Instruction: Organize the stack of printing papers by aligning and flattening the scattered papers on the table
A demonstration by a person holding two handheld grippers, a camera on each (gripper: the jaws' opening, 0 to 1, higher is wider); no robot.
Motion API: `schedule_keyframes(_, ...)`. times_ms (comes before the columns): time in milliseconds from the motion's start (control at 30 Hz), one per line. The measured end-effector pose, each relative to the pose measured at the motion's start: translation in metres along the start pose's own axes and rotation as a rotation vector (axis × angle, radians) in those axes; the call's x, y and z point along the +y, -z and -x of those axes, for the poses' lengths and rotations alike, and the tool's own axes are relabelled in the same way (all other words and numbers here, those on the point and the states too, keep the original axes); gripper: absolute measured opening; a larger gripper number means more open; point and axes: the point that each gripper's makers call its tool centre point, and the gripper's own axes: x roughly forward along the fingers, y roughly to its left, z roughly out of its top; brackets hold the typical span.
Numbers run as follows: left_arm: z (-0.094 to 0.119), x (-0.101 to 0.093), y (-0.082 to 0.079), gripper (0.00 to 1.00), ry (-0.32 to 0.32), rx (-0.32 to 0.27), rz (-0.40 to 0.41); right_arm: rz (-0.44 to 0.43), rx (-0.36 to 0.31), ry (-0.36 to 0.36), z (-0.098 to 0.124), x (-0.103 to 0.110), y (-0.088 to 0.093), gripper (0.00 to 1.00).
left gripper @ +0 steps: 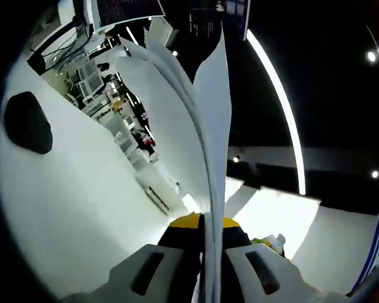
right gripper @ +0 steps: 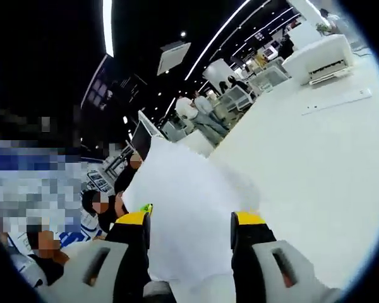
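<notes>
Right now my left gripper (left gripper: pixel 210 252), grey plastic with yellow-tipped jaws, is clenched on a thin sheaf of white printing papers (left gripper: pixel 205 120); I see the sheets edge-on, fanning apart toward their far ends above the smooth white table (left gripper: pixel 76 208). How many sheets there are I cannot count. One black rounded object (left gripper: pixel 27 122) lies on the table, well apart from the papers. On the dark screens I can read no writing. In the right gripper view, my right gripper (right gripper: pixel 189 230) stands with its jaws spread apart, and the white paper lies between them; whether they touch it I cannot tell.
</notes>
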Motion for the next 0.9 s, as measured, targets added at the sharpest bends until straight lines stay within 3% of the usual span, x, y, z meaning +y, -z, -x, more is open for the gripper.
schedule_keyframes(133, -0.003, -0.016, -0.002, 0.06, 0.034, 0.0, -0.05, -0.031, -0.025, -0.002, 0.009, -0.007, 0.002, 0.47)
schedule_keyframes(267, -0.005, -0.016, -0.009, 0.06, 0.054, -0.01, -0.06, -0.038, -0.055, 0.001, 0.019, -0.009, 0.002, 0.47)
schedule_keyframes(367, -0.007, -0.017, -0.015, 0.06, 0.07, -0.015, -0.052, -0.055, -0.076, -0.039, 0.024, -0.006, 0.003, 0.47)
schedule_keyframes(533, -0.013, -0.024, -0.028, 0.06, 0.102, -0.035, -0.043, -0.158, -0.125, -0.097, 0.031, -0.009, 0.004, 0.48)
schedule_keyframes(633, -0.018, -0.036, -0.034, 0.06, 0.135, -0.044, -0.041, -0.18, -0.177, -0.088, 0.037, -0.014, 0.003, 0.54)
schedule_keyframes(767, -0.023, -0.059, -0.038, 0.06, 0.186, -0.049, -0.029, -0.178, -0.185, -0.09, 0.037, -0.014, 0.002, 0.65)
schedule_keyframes(800, -0.024, -0.062, -0.038, 0.06, 0.192, -0.048, -0.025, -0.209, -0.246, -0.152, 0.04, -0.007, -0.003, 0.67)
schedule_keyframes(900, -0.026, -0.073, -0.037, 0.06, 0.214, -0.045, -0.011, -0.229, -0.29, -0.175, 0.042, -0.007, -0.006, 0.73)
